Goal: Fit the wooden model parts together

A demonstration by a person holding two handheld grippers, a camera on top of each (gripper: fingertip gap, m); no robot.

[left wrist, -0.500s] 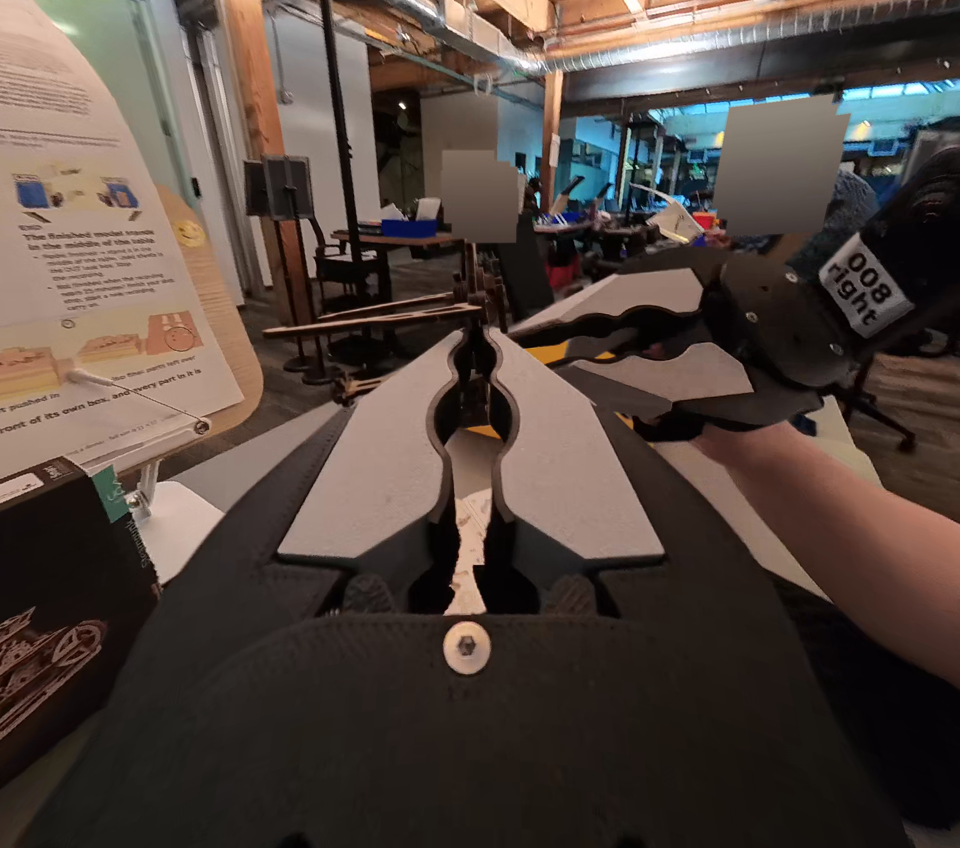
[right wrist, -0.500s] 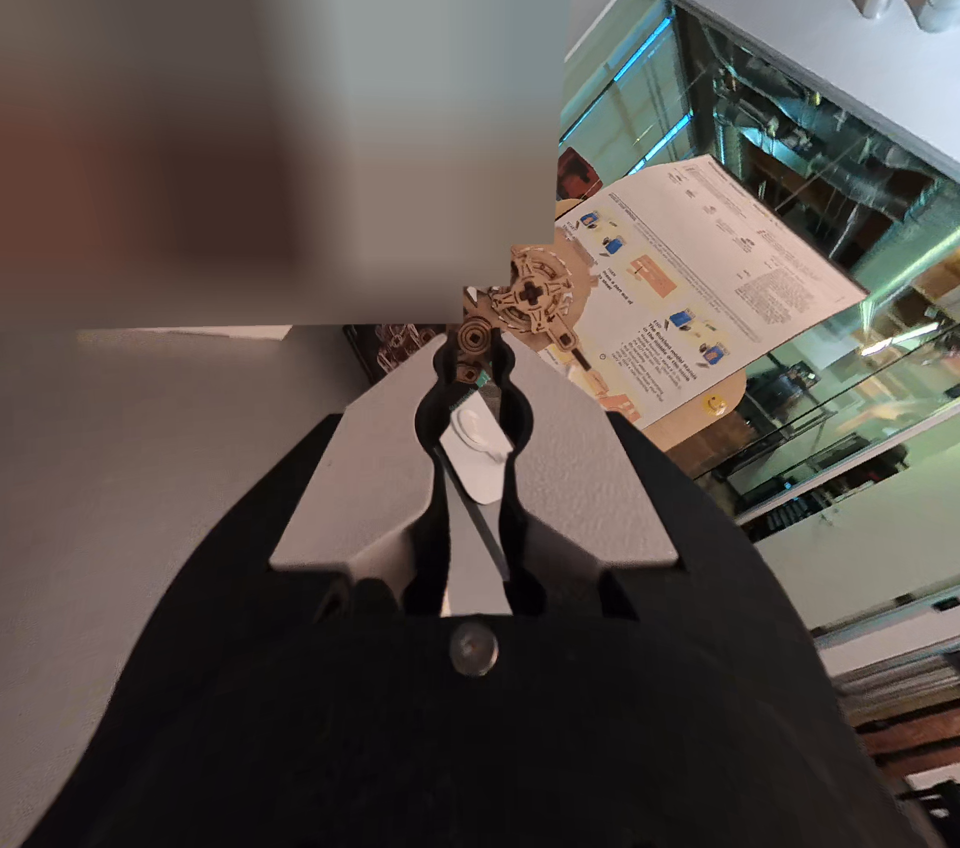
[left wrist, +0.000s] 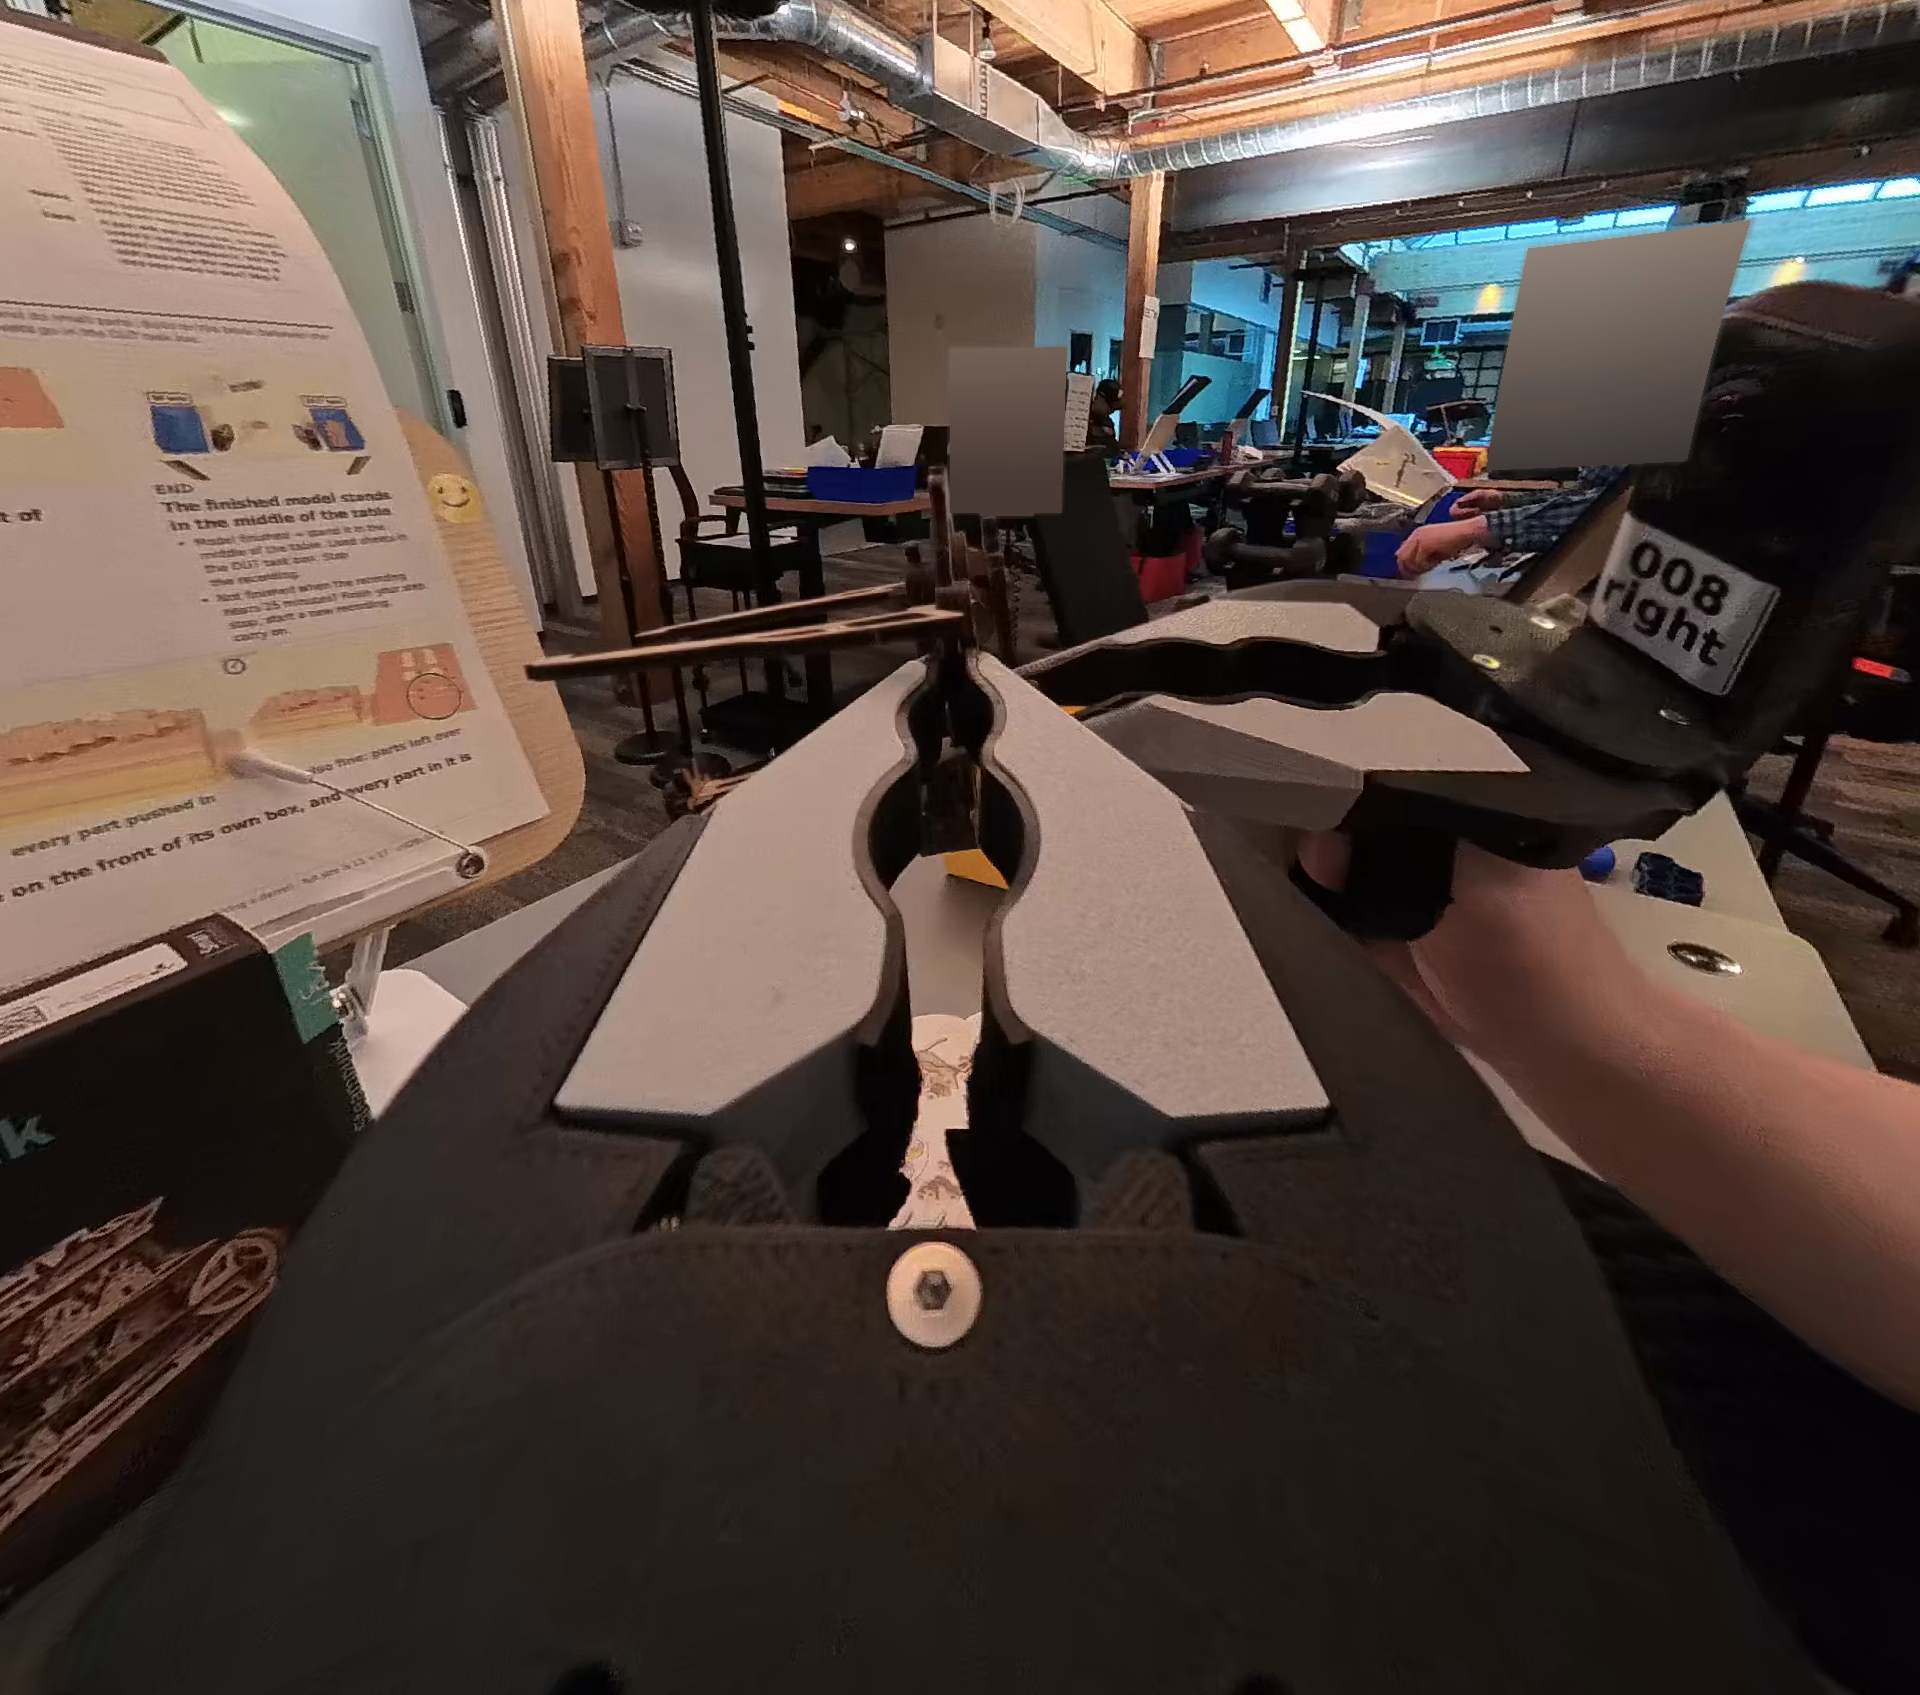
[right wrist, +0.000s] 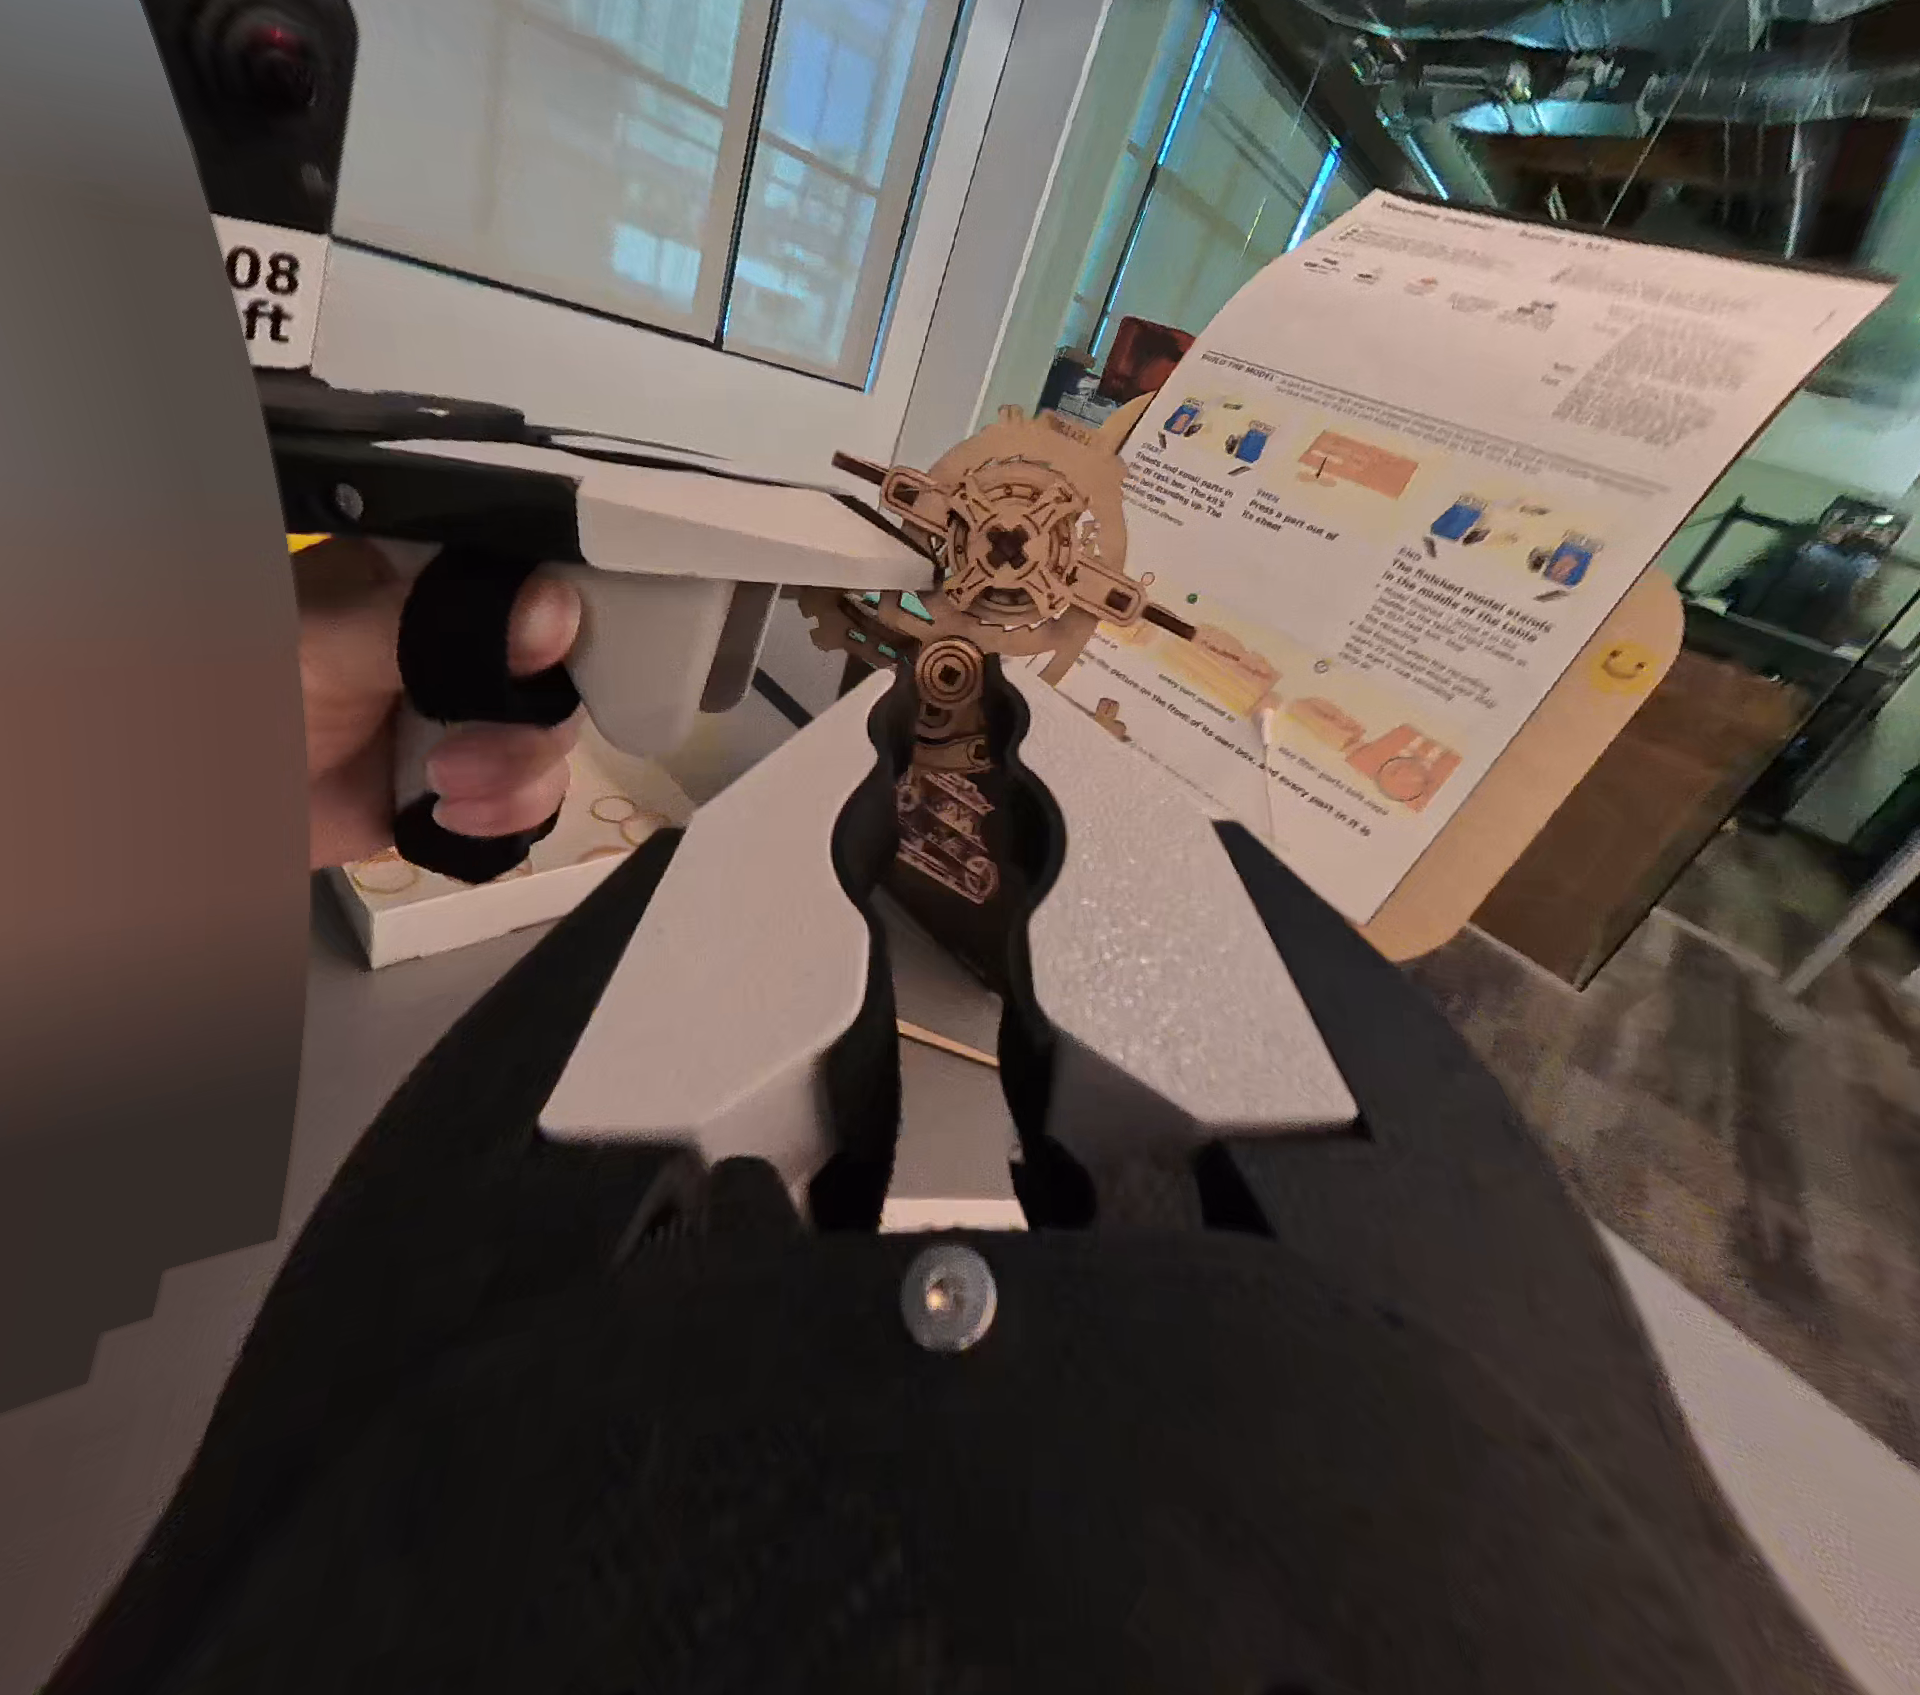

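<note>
- Your left gripper (left wrist: pixel 948 677) fills the lower middle of the left wrist view; its fingers are clenched on the wooden model assembly (left wrist: pixel 940 606) at the tips, with thin wooden arms sticking out toward the left of the frame.
- Your right gripper (right wrist: pixel 951 671) sits in the centre of the right wrist view, fingers pinched on a small round wooden part (right wrist: pixel 951 671) just below the assembly's geared hub (right wrist: pixel 1006 549); the two wooden pieces look to be touching.
- In that same view your left gripper comes in from the left, its tips against the hub.
- An instruction sheet (left wrist: pixel 197 502) on a wooden board stands at the left of the left wrist view; a dark kit box (left wrist: pixel 135 1157) lies at the lower left.
</note>
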